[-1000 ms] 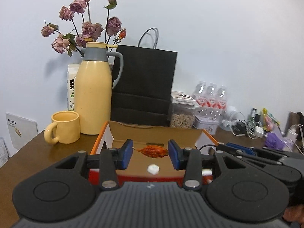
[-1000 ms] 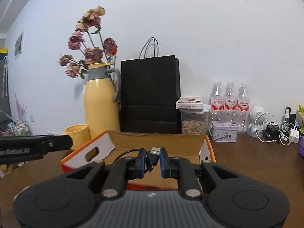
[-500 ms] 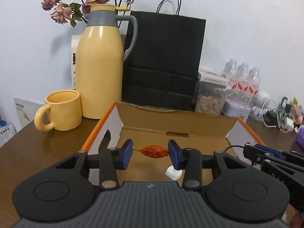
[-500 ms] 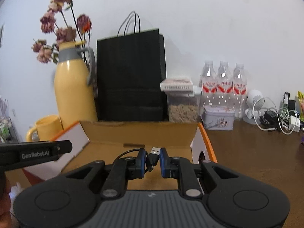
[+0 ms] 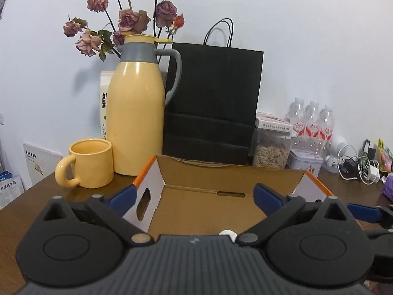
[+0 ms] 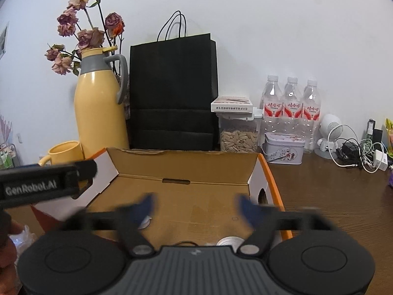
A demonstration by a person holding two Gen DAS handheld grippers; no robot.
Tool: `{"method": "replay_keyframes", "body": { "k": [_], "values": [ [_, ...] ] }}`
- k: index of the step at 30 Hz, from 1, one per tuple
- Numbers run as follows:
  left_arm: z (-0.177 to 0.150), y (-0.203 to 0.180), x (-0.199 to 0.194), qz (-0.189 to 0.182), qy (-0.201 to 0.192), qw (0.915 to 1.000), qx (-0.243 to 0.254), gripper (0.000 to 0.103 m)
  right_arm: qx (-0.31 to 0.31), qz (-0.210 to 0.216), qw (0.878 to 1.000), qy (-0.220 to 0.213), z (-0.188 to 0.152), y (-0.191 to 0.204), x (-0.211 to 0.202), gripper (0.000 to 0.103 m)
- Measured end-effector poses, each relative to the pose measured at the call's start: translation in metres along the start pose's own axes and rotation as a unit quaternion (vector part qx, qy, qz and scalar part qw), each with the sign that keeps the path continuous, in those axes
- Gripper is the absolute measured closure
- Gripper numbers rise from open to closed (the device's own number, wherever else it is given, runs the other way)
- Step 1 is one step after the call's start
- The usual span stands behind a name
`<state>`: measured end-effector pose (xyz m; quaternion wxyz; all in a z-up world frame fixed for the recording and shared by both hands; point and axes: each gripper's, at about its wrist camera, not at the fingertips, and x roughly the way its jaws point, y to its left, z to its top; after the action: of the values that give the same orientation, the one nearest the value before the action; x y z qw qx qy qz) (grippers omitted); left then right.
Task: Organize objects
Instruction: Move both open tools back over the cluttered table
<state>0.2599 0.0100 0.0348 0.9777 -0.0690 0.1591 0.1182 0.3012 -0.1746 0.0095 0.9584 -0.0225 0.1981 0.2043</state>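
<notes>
In the left wrist view, our left gripper (image 5: 194, 196) has just been opening; its jaws stand wide with nothing between them, pointing gently downward over the cardboard box (image 5: 231, 172), which sits directly ahead with its long side running across us. A small white piece (image 5: 227, 232) peeks out on the box floor just below the fingers. In the right wrist view, our right gripper (image 6: 196, 205) has likewise just spread apart, blurred and empty, above the same box; a cable loop (image 6: 184, 243) lies under it, and the left gripper reaches in alongside.
</notes>
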Motion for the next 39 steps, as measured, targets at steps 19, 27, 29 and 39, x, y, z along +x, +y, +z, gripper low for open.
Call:
{"method": "replay_keyframes", "body": {
  "k": [19,27,29,39],
  "values": [
    [0.010,0.002,-0.027,-0.018,-0.027,0.9994,-0.013,0.000,-0.009,-0.009,1.000,-0.028,0.007,0.006,-0.029,0.000],
    [0.018,0.012,-0.061,-0.014,-0.045,0.9988,-0.013,0.000,-0.036,-0.001,0.998,-0.052,0.011,0.019,-0.064,0.000],
    [0.017,0.016,-0.069,-0.012,-0.045,0.9989,-0.010,0.000,-0.043,0.000,0.997,-0.057,0.011,0.023,-0.075,0.000],
    [0.009,0.042,-0.121,-0.015,-0.024,0.9996,0.009,0.000,-0.060,0.012,0.996,-0.068,-0.002,0.029,-0.131,0.000]
  ]
}}
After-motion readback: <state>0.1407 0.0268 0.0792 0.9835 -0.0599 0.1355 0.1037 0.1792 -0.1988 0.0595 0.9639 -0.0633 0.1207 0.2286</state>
